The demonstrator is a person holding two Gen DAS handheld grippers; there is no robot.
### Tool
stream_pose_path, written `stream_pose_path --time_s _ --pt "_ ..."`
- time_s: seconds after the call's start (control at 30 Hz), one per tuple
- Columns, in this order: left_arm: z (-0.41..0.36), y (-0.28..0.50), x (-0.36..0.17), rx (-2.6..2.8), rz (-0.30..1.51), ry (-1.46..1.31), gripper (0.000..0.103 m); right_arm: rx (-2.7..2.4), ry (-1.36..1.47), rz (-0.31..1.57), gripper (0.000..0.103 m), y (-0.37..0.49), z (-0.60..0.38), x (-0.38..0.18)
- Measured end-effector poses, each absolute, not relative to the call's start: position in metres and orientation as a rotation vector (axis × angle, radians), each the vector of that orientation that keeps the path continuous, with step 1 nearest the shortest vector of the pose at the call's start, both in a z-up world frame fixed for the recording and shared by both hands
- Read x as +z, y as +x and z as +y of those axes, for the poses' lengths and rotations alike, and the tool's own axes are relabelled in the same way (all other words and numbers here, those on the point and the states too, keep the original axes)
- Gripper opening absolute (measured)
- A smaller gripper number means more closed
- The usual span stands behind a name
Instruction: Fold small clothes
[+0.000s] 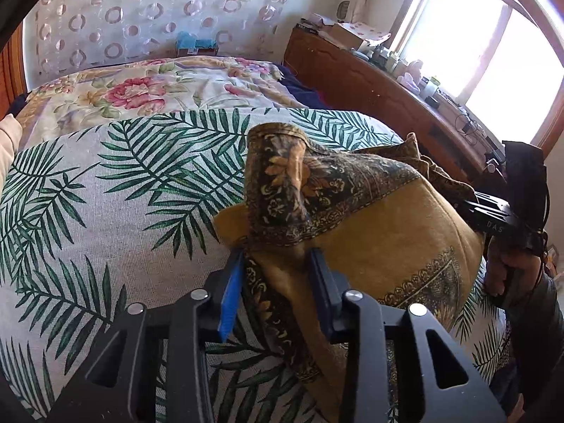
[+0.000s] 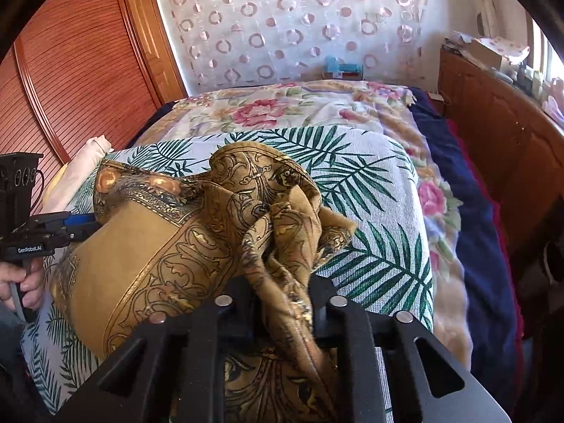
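A palm-leaf sheet [image 1: 105, 211] covers the near part of the bed, with a floral blanket [image 1: 148, 88] behind it. On that sheet lies a mustard patterned scarf [image 1: 387, 232], bunched and lifted. The left gripper [image 1: 278, 282] pinches its bordered edge, and the right gripper [image 2: 282, 303] is clamped on a gathered fold.

The scarf [image 1: 380, 218] lies on the palm-leaf sheet [image 1: 116, 190], its ends pinched in the left gripper [image 1: 278, 275] at six o'clock and the right gripper [image 2: 282, 303] at three. Behind the sheet at twelve o'clock lies the floral blanket [image 1: 158, 88], the curtain [image 1: 141, 14] beyond. The cabinet [image 1: 370, 81] runs along at two o'clock, under the window [image 1: 486, 49].
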State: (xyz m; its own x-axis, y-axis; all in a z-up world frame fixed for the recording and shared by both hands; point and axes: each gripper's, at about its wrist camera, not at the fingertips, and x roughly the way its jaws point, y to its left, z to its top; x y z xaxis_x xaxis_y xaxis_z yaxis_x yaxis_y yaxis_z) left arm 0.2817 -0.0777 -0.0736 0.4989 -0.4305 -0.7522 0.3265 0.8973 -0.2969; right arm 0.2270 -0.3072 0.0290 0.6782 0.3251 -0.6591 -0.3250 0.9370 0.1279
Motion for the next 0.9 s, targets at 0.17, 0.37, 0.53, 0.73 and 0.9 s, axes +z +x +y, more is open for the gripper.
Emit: stream_pose_path --time_s 0.17,0.37,0.53,0.73,0.9 --pt "-0.073 0.283 -0.072 -0.48 0.943 -0.143 0.011 0.367 0.023 0.717 0.014 0.224 -0.309 0.031" --pt "-0.066 0.268 -0.048 -0.473 0.858 -0.159 0.007 0.366 0.011 0.667 0.014 0.216 -0.306 0.045" --pt "-0.049 0.256 -0.025 -0.459 0.788 -0.181 0.007 0.383 -0.031 0.597 0.013 0.205 -0.296 0.063" --pt "-0.011 0.242 -0.002 -0.388 0.706 -0.216 0.007 0.444 -0.094 0.512 0.012 0.198 -0.266 0.09" --pt "0.033 0.224 0.011 -0.299 0.653 -0.231 0.007 0.529 -0.14 0.468 0.012 0.211 -0.222 0.103"
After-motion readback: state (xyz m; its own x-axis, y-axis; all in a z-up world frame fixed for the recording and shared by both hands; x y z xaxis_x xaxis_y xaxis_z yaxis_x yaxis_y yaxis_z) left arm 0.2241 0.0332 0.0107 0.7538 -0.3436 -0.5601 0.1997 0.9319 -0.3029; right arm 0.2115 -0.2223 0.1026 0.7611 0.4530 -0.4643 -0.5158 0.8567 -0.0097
